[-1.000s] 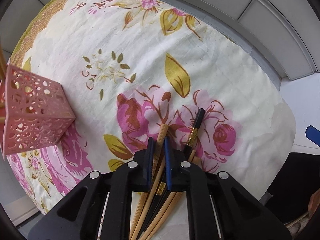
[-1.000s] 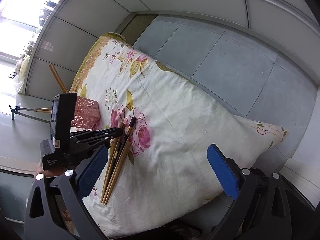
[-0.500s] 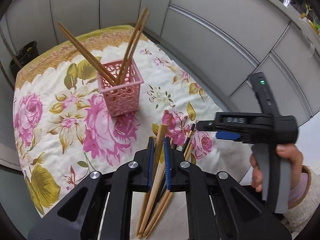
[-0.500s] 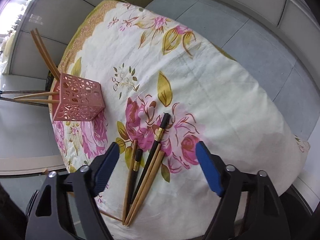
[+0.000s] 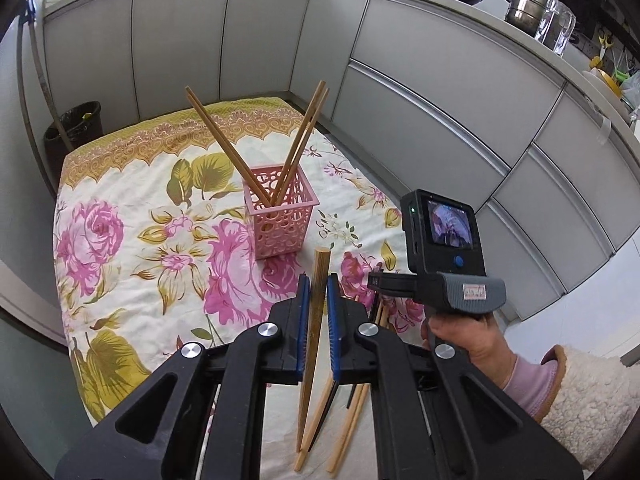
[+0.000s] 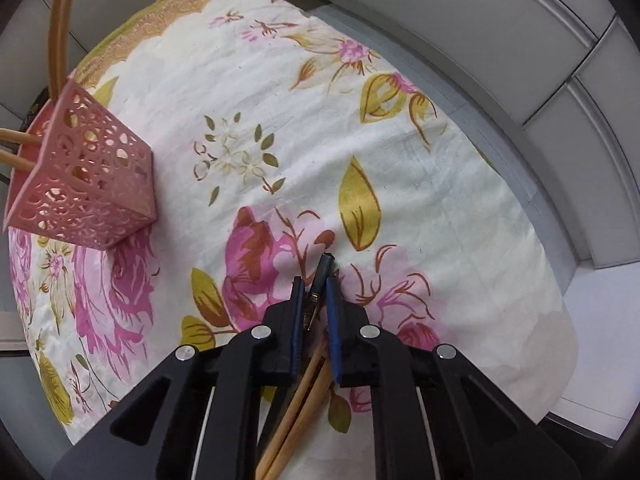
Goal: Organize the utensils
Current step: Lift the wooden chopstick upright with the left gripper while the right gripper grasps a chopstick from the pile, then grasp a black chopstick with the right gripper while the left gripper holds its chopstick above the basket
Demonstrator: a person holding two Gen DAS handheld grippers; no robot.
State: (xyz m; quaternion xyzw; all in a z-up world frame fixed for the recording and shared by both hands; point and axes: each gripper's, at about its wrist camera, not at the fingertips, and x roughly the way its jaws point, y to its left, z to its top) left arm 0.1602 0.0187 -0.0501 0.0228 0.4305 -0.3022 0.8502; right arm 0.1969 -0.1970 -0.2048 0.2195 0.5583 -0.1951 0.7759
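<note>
**Both grippers clamped on chopsticks**

A light bamboo chopstick (image 5: 318, 300) stood nearly upright between the blue pads of the left gripper (image 5: 318, 292), clamped and lifted above the floral tablecloth (image 5: 120, 240). A black chopstick with a gold band (image 6: 320, 280) lay on the cloth among loose bamboo chopsticks (image 6: 296, 420); the right gripper (image 6: 314, 292) had just closed on it. The pink perforated square holder (image 5: 280, 220), well apart, contained four bamboo chopsticks (image 5: 256, 152).

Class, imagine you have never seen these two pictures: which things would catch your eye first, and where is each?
First, the pink lattice holder standing mid-table on the rose-print cloth, four chopsticks fanning out of it. Next, the left tool in the foreground, shut on one bamboo chopstick. The right tool has just closed around a dark chopstick lying on the cloth.
</note>
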